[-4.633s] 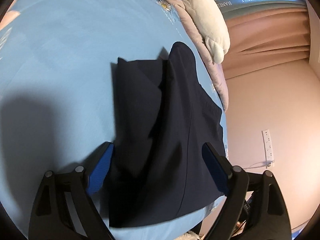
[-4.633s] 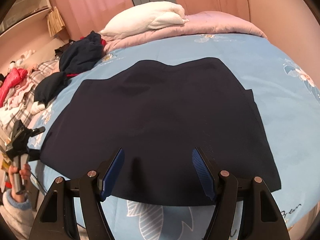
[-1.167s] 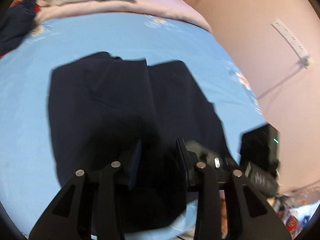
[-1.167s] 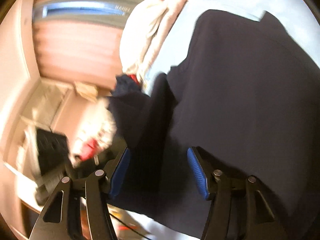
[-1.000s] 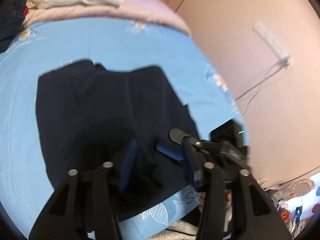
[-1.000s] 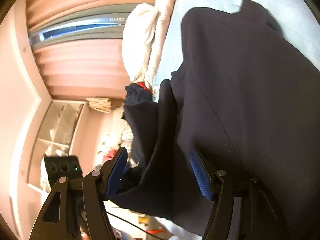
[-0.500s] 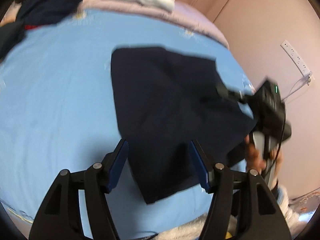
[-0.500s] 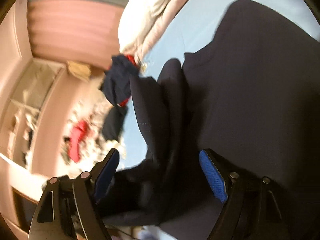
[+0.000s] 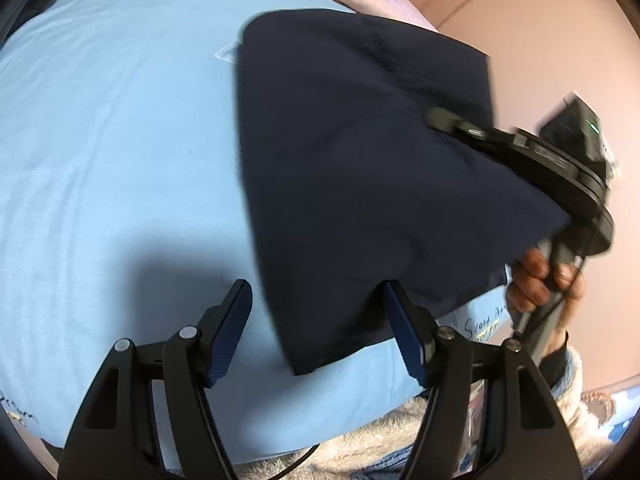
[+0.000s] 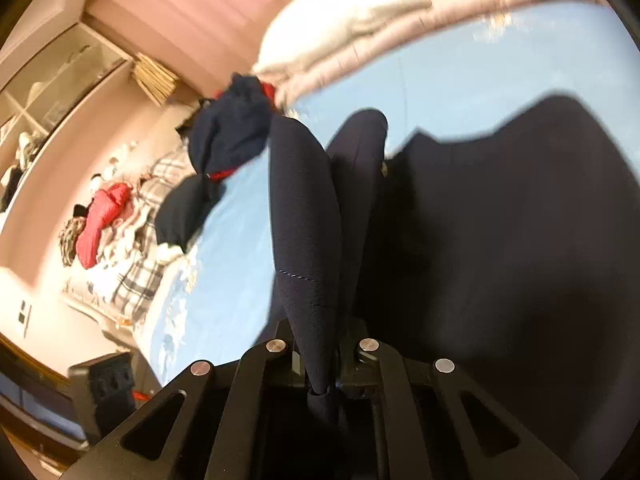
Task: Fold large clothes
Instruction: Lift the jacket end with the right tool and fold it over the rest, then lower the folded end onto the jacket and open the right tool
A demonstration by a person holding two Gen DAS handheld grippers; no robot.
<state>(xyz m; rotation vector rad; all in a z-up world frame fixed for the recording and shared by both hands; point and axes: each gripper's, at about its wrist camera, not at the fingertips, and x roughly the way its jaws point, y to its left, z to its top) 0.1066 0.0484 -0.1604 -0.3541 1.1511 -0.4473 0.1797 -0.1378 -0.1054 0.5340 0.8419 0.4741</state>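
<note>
A dark navy garment [image 9: 360, 168] lay folded on the blue bed [image 9: 120, 140]. The right gripper [image 10: 320, 364] held a raised fold of it between closed fingers; the left gripper [image 9: 316, 332] hovered with fingers wide, empty.

Warm dim light, motion blur, fisheye warping

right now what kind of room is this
Most likely a bedroom: a bed with a light blue sheet, a white pillow at its head, and piles of clothes along the wall.
</note>
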